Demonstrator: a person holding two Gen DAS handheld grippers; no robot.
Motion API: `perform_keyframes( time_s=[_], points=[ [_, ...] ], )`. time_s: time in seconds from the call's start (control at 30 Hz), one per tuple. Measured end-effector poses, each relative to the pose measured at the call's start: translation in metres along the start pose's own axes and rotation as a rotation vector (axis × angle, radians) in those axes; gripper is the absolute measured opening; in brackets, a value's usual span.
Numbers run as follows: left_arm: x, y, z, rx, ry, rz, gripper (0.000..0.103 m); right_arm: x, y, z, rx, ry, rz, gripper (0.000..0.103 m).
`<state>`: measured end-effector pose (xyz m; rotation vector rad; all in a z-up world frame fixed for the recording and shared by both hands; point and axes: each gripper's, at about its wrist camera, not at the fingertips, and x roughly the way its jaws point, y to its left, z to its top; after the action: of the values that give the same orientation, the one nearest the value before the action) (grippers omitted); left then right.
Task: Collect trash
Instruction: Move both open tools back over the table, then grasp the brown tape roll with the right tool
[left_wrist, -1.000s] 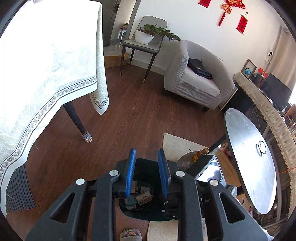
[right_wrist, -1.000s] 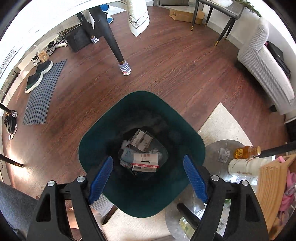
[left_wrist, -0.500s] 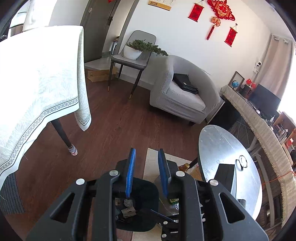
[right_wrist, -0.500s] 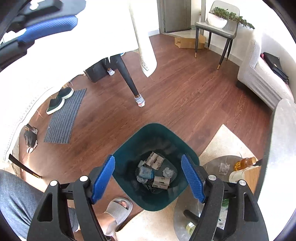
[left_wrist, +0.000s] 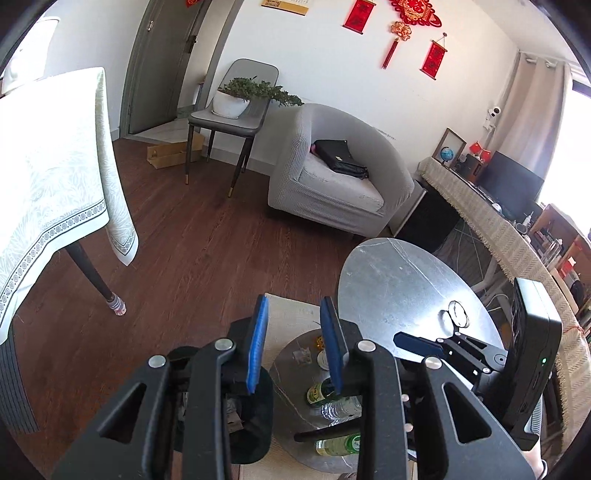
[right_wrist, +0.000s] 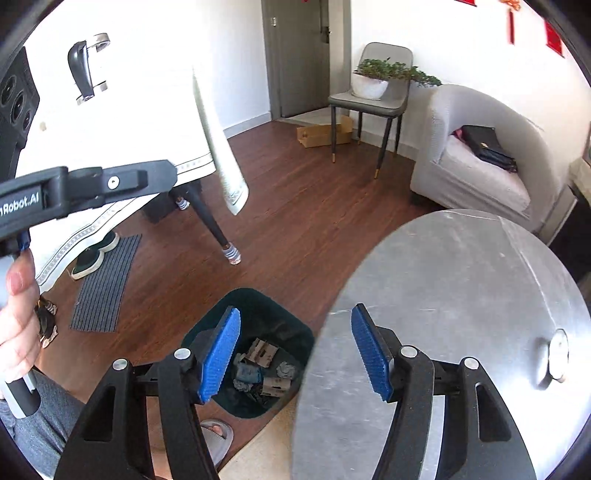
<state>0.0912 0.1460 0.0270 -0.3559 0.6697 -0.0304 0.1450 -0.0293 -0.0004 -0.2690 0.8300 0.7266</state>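
The dark green bin (right_wrist: 258, 301) stands on the wood floor and holds cardboard scraps and crumpled paper (right_wrist: 264, 363). My right gripper (right_wrist: 295, 308) hangs high above the bin's right rim and the near edge of the round grey table (right_wrist: 461, 288). Its jaws are closing with nothing between them. My left gripper (left_wrist: 294, 301) hovers above the bin (left_wrist: 258, 417) and the table's lower shelf, its jaws opening and empty. A small round object (left_wrist: 456, 314) lies on the table top (left_wrist: 399, 280). The right gripper's blue finger (left_wrist: 410, 341) shows over the table in the left wrist view.
Bottles (left_wrist: 319, 393) lie on the lower shelf under the round table. A dining table with a white cloth (left_wrist: 55, 184) stands left, a grey armchair (left_wrist: 332, 184) and a chair with a plant (left_wrist: 232, 110) behind. A sandalled foot (right_wrist: 216, 434) is beside the bin.
Both grippers rose and swung away from the bin toward the round table. The right jaws narrowed, the left jaws widened a little. The bin looks smaller and lower in both views.
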Motion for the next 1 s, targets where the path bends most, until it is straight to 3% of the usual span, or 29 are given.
perform_keyframes(
  time_s=[0.3,0.6,0.87,1.0],
  points=[
    [0.03,-0.047,-0.006,0.043,0.046,-0.044,0.036,-0.038,-0.088,-0.021,0.145,-0.042,-0.126,0.058],
    [0.065,-0.091,-0.009,0.102,0.084,-0.076,0.038,-0.06,-0.182,-0.062,0.319,-0.02,-0.315,0.054],
    [0.085,-0.112,-0.016,0.092,0.116,-0.113,0.038,-0.052,-0.215,-0.083,0.38,0.012,-0.351,0.046],
    [0.092,-0.122,-0.021,0.098,0.134,-0.125,0.039,-0.047,-0.223,-0.085,0.396,0.008,-0.327,0.041]
  ],
)
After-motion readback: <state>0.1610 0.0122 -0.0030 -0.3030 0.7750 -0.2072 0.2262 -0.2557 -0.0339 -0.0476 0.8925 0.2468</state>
